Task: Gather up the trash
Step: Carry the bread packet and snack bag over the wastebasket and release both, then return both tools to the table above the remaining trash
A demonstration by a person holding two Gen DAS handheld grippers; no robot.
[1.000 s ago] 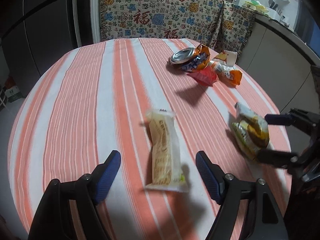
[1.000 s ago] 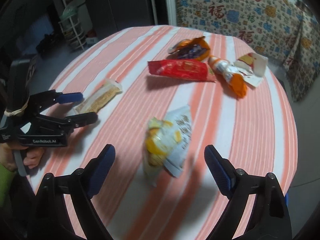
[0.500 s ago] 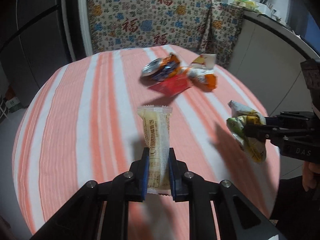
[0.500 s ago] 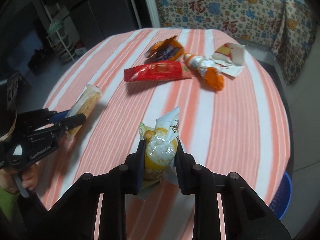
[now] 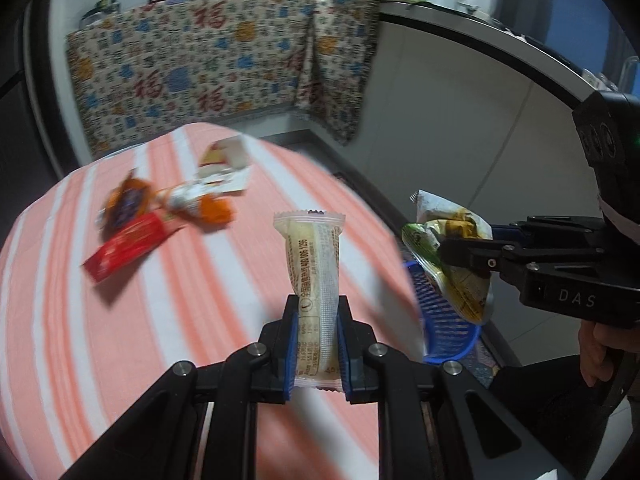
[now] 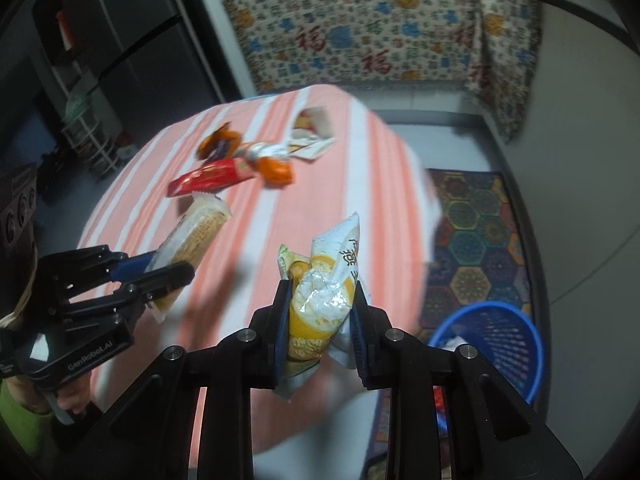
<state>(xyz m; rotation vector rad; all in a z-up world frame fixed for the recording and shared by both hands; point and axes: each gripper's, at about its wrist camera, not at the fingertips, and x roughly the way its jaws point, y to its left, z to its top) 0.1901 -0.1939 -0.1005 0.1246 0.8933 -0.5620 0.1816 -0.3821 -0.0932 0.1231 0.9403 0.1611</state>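
My left gripper (image 5: 317,344) is shut on a long pale yellow wrapper (image 5: 314,268), held upright above the striped tablecloth (image 5: 80,320). My right gripper (image 6: 322,328) is shut on a crumpled white and yellow snack bag (image 6: 324,292), lifted off the table. In the left wrist view the right gripper (image 5: 460,248) carries that bag (image 5: 448,248) at the right, over a blue basket (image 5: 444,320). The right wrist view has the left gripper (image 6: 160,270) with its wrapper (image 6: 196,236) at the left. More trash stays on the table: a red wrapper (image 6: 212,178), an orange packet (image 6: 272,166), an orange and purple packet (image 6: 220,144) and a white carton (image 6: 312,128).
The blue basket (image 6: 496,340) stands on the floor to the right of the round table, beside a patterned mat (image 6: 476,232). A cabinet draped with patterned cloth (image 6: 380,28) lies beyond the table. A dark fridge (image 6: 132,40) and a wire rack (image 6: 88,136) stand at the left.
Both grippers went from open over their items to shut on them. Both then lifted their wrappers off the table and swung towards its right side, where the blue basket came into view.
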